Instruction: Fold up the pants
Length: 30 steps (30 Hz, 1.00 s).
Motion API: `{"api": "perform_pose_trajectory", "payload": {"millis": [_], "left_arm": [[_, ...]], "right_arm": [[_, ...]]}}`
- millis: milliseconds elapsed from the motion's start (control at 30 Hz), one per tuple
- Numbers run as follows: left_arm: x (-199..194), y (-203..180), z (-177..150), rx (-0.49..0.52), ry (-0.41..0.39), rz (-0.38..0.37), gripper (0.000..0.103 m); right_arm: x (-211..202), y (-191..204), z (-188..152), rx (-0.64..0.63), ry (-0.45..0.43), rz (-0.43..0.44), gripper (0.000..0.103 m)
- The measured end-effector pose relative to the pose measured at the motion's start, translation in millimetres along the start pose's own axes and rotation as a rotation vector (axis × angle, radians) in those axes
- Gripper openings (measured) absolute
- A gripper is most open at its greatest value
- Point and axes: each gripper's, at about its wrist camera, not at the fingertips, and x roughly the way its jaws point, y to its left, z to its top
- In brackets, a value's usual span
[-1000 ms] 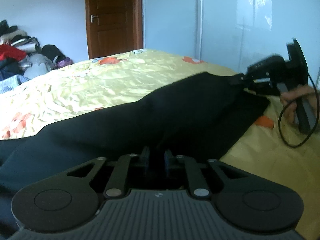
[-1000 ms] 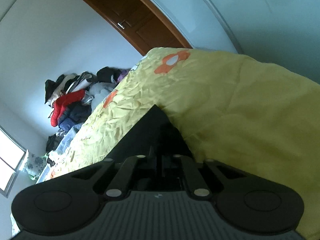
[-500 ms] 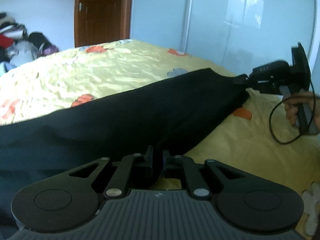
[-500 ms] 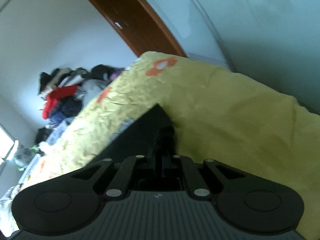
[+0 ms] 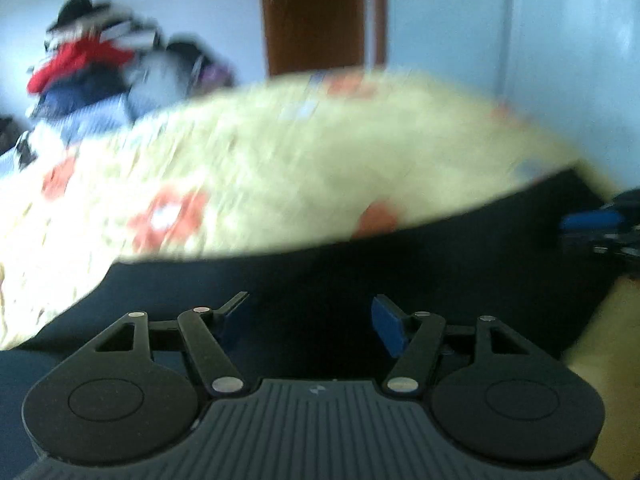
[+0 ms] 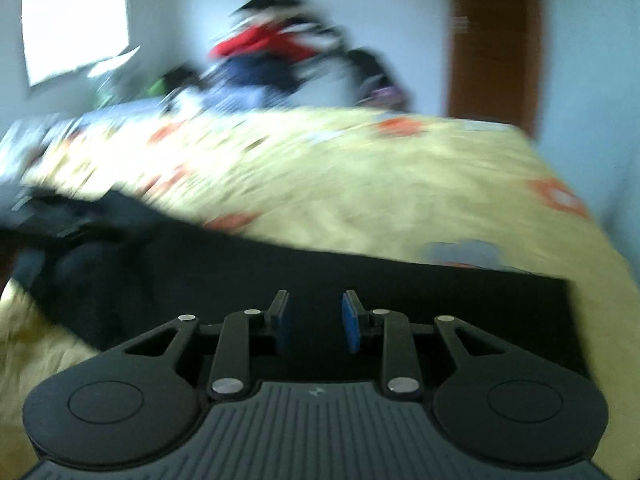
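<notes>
both views motion-blurred. black fabric pants (image 5: 360, 264) lie flat as a long dark band across the yellow flower-print bedspread (image 5: 280, 168), directly under both tools.

left gripper (image 5: 310, 316): jaws spread wide, blue pads visible, nothing between them. right gripper (image 6: 316, 320): jaws parted to a narrower gap, also holding nothing.

risks, as judgement: cloth is loose now; a low pass with parted fingers could snag the top layer and drag the fold askew. a pinch taken through both layers, or catching the bedspread with them, would lift the sheet too. blur suggests quick motion, so the next grasp point may be misjudged.

surface: soft, wrinkled bedspread. room: brown wooden door (image 5: 320, 16), pale walls, heaped pile of clothes (image 6: 272, 56), bright window (image 6: 76, 24).
</notes>
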Motion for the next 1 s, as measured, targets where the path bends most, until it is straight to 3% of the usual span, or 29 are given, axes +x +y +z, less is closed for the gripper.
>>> {"api": "perform_pose_trajectory", "payload": {"millis": [67,133,300,333,433,533,667,767,867,967,1000], "left_arm": [[20,0,3,0.051,0.050,0.016,0.073],[29,3,10,0.051,0.041,0.021,0.076],[56,22,26,-0.024,0.012,0.082,0.086],[56,25,27,-0.044,-0.002,0.094,0.081],[34,27,24,-0.057,-0.052,0.154,0.078],[8,25,10,-0.016,-0.091,0.193,0.091],[22,29,2,-0.012,-0.029,0.221,0.093],[22,34,0,-0.070,-0.035,0.216,0.088],[-5,28,-5,-0.087,-0.111,0.195,0.091],[-25,16,-21,-0.074,-0.132,0.171,0.094],[-27,12,-26,-0.069,-0.122,0.151,0.094]], "right_arm": [[20,20,6,-0.065,0.064,0.055,0.028],[38,32,7,-0.127,0.114,0.062,0.028],[61,13,12,-0.082,0.105,0.018,0.049],[61,11,13,-0.077,0.102,0.005,0.052],[47,5,9,-0.072,0.104,0.028,0.060],[21,-6,-1,-0.060,0.081,0.034,0.067],[17,-22,-19,-0.005,0.117,0.061,0.076],[11,-24,-18,0.024,0.094,0.027,0.077],[-11,-38,-17,0.071,0.014,-0.050,0.078],[-47,-82,-27,0.297,-0.096,-0.122,0.091],[-59,-98,-34,0.401,-0.141,-0.142,0.091]]}}
